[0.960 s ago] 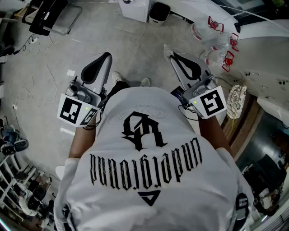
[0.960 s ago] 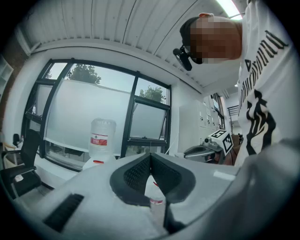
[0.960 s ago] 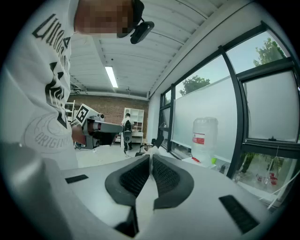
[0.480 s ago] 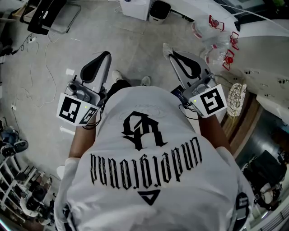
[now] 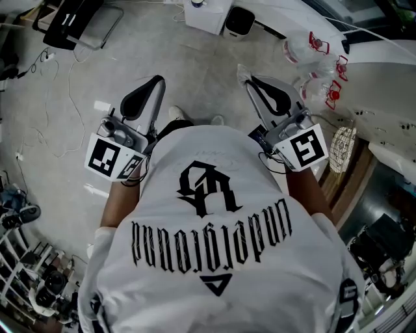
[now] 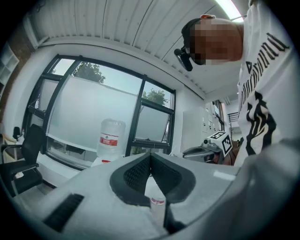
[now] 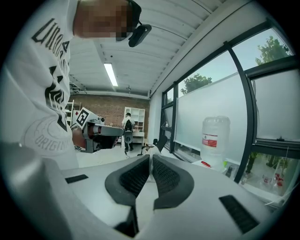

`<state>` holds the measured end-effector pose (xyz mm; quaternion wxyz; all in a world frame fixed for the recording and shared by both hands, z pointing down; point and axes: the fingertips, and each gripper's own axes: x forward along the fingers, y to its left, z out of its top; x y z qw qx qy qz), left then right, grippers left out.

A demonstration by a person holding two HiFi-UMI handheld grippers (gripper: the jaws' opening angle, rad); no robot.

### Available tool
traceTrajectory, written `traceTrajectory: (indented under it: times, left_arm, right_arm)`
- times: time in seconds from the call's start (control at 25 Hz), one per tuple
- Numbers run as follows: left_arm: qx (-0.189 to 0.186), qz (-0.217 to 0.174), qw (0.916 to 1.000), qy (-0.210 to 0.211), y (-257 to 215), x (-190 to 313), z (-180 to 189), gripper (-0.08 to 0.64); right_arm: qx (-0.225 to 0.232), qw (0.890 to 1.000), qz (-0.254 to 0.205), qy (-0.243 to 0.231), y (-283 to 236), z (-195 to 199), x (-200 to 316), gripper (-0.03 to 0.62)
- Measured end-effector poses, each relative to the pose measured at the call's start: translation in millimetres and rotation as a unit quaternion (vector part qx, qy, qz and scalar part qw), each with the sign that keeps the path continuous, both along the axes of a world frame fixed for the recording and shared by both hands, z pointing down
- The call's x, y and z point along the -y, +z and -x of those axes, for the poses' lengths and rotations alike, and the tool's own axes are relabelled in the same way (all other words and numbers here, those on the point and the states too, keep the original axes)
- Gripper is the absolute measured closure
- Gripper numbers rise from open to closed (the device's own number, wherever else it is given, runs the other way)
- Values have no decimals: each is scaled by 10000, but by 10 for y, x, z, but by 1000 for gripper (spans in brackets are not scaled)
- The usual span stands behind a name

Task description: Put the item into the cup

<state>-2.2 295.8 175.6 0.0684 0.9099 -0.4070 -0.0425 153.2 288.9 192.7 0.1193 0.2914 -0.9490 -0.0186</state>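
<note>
Left gripper [image 5: 153,82]: I read the jaws pressed together, empty
Right gripper [image 5: 249,79]: I read the jaws closed tip to tip, empty

Left gripper [image 5: 156,82] and right gripper [image 5: 249,79] were held either side of the person's [image 5: 214,221] waist, each one's jaws closed tip to tip, aimed forward.

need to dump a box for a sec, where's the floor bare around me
Freest: the bare concrete floor straight ahead, between the left claw and right claw, up to the white unit. Left of it, loose cables cross the floor. Crowded to the right: water jugs and a white counter.
</note>
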Motion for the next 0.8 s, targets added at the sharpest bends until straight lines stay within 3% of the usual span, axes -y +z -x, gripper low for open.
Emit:
traceTrajectory:
  times: [0.44, 0.64, 0.8]
  left_arm:
    - [-1, -41, 9998, 204, -56, 285, 1102, 545]
    - [-348, 112, 9992, 153, -24, 369, 1438, 545]
    - [-339, 139, 9993, 75, 13, 427, 1587, 545]
  right_arm:
    - [-8, 10000, -44, 58, -93, 1212, 298, 561]
    - [-60, 10000, -16, 53, -100, 1491, 373, 561]
    - [-68, 10000, 13, 50, -70, 1601, 449, 561]
